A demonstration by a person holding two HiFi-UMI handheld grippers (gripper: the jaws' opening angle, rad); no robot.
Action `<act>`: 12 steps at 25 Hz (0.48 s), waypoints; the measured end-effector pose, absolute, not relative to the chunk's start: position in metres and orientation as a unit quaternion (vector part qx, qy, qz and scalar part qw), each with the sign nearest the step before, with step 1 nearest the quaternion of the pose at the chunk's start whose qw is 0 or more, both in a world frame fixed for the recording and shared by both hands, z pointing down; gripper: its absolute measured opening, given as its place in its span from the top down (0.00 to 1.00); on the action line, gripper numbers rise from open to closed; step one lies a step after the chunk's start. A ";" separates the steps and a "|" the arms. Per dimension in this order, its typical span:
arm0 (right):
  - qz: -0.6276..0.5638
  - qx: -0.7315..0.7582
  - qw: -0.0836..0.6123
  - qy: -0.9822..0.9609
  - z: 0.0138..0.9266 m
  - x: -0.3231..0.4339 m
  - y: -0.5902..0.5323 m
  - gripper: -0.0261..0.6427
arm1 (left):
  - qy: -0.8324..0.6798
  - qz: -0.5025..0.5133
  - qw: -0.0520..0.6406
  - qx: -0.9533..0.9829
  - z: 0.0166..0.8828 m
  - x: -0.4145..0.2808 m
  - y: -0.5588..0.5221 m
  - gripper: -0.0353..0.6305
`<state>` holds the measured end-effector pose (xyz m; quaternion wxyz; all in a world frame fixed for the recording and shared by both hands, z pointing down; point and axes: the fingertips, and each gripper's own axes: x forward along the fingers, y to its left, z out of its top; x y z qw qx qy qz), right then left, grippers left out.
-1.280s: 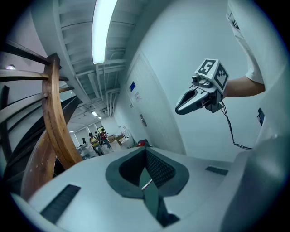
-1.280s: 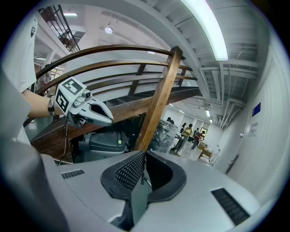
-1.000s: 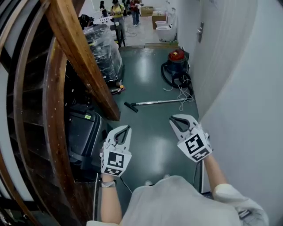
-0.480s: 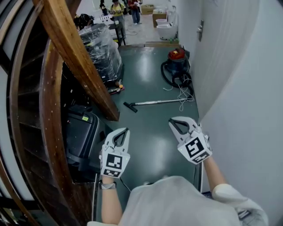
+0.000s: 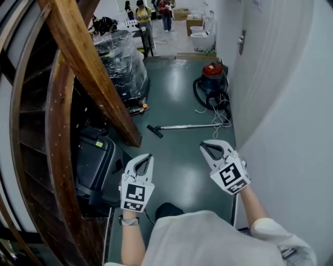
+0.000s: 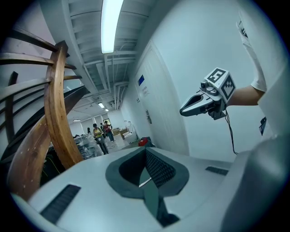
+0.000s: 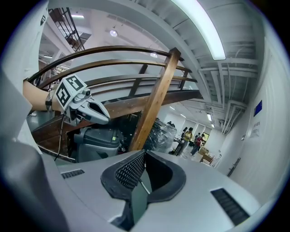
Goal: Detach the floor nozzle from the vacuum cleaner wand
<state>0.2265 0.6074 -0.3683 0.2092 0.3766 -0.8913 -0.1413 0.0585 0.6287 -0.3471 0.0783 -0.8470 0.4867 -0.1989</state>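
Observation:
A red canister vacuum [image 5: 210, 72] stands on the dark green floor by the right wall. Its metal wand [image 5: 190, 125] lies flat on the floor, and the small black floor nozzle [image 5: 154, 131] is on the wand's left end. My left gripper [image 5: 149, 155] and right gripper [image 5: 203, 145] are held in the air well short of the wand, both shut and empty. In the left gripper view the jaws [image 6: 146, 150] meet, with a sliver of wand [image 6: 145, 182] showing past them. The right gripper view shows its jaws [image 7: 144, 152] shut too.
A slanted wooden stair beam [image 5: 93, 67] and a black machine [image 5: 93, 161] crowd the left. A plastic-wrapped stack [image 5: 122, 60] stands beyond. A white wall [image 5: 281, 104] bounds the right. White cord [image 5: 221, 117] lies by the wand's right end. People [image 5: 143, 13] stand far down the hall.
Both grippers have drifted forward along the corridor, and the wand and vacuum sit slightly lower and nearer in the head view. A dark shoe now shows at the bottom.

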 end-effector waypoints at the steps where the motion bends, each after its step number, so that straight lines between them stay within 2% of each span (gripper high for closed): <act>1: -0.139 0.376 0.206 -0.893 -0.370 0.226 0.602 0.91 | 0.487 -0.201 0.077 -0.846 -0.346 0.059 0.624 0.95; 12: -0.122 0.379 0.176 -0.900 -0.384 0.197 0.489 0.91 | 0.503 -0.179 0.086 -0.841 -0.355 0.019 0.504 0.95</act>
